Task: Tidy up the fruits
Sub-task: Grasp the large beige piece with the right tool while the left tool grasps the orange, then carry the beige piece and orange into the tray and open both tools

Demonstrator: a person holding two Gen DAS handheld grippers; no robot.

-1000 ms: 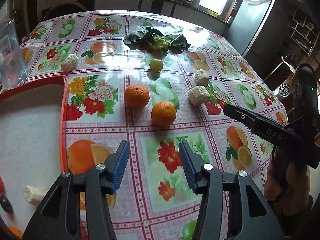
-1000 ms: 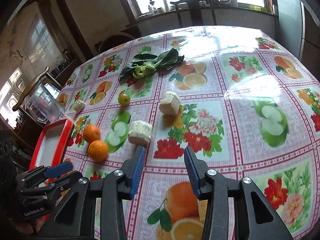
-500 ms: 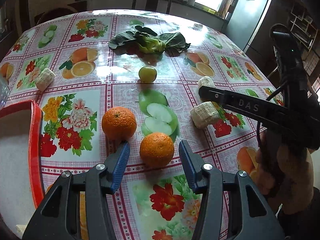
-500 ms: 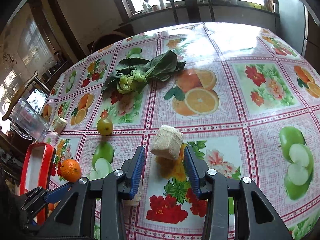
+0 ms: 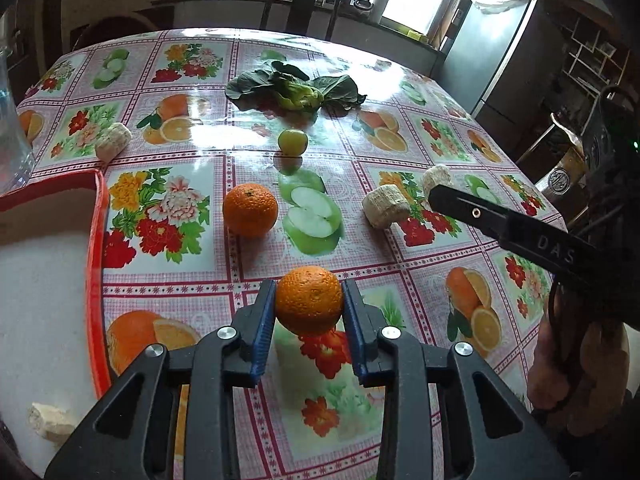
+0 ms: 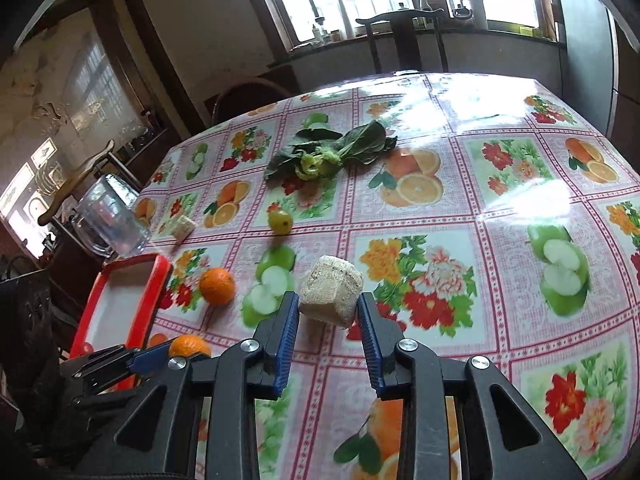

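In the left wrist view, my left gripper [image 5: 309,294] is closing, and its blue pads press both sides of an orange [image 5: 309,300] just above the flowered tablecloth. A second orange [image 5: 250,210] lies farther on, and a small green fruit [image 5: 293,142] lies beyond it. In the right wrist view, my right gripper [image 6: 328,306] is closing with its pads against a pale corn cob piece [image 6: 331,291]. The left gripper and its orange [image 6: 189,347] show at the lower left there. A red-rimmed tray [image 5: 94,240] lies at the left.
Leafy greens [image 5: 294,90] lie mid-table. Another cob piece [image 5: 386,206] rests at the right, one [image 5: 113,146] near the tray's far corner, and one [image 5: 50,420] inside the tray. A clear jug [image 6: 108,216] stands behind the tray [image 6: 158,276]. A chair [image 5: 300,4] stands past the far edge.
Both grippers' jaws have narrowed. The left one took hold of the near orange. The right one took hold of the cob piece. Both views have drawn back a little from the table.
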